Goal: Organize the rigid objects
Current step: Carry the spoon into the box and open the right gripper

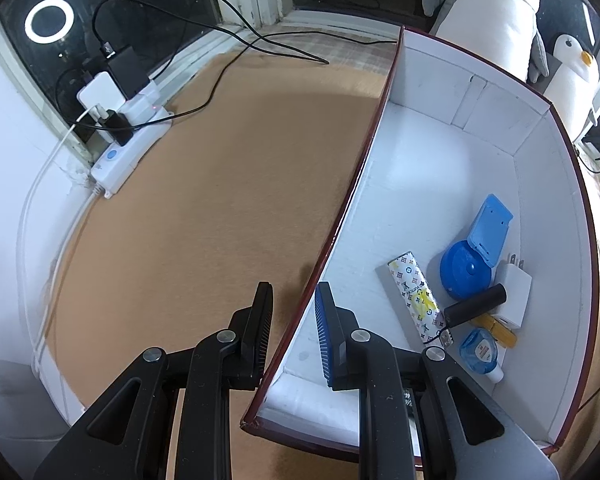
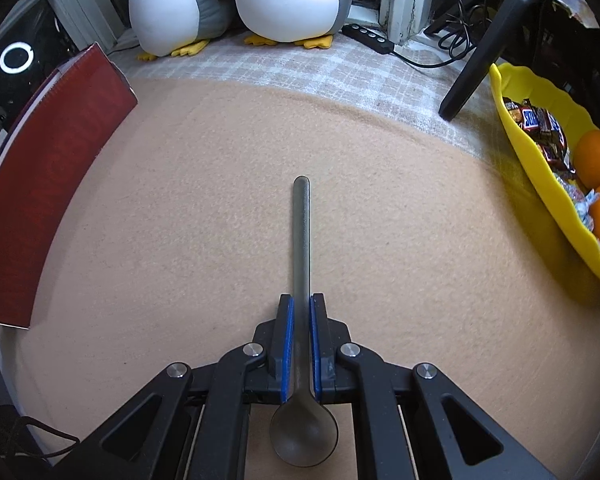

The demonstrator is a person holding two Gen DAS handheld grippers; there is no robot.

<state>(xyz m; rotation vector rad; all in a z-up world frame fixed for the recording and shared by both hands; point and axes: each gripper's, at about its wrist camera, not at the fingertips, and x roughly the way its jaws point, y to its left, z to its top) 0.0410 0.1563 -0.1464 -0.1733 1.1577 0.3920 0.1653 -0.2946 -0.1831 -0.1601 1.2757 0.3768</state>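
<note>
In the right wrist view my right gripper is shut on the handle of a grey metal spoon. The spoon's bowl lies back toward the camera and its handle points away over the tan mat. In the left wrist view my left gripper straddles the left wall of a red box with a white inside, one finger outside and one inside, pinching the wall. Along the box's right side lie a patterned bar, a blue round case, a white charger, a black cylinder and a blue floss case.
A white power strip with plugs and black cables sits at the mat's far left. Plush penguins stand at the back. On the right are a yellow bowl with oranges and candy, and a black stand leg. The box's red outside stands left of the spoon.
</note>
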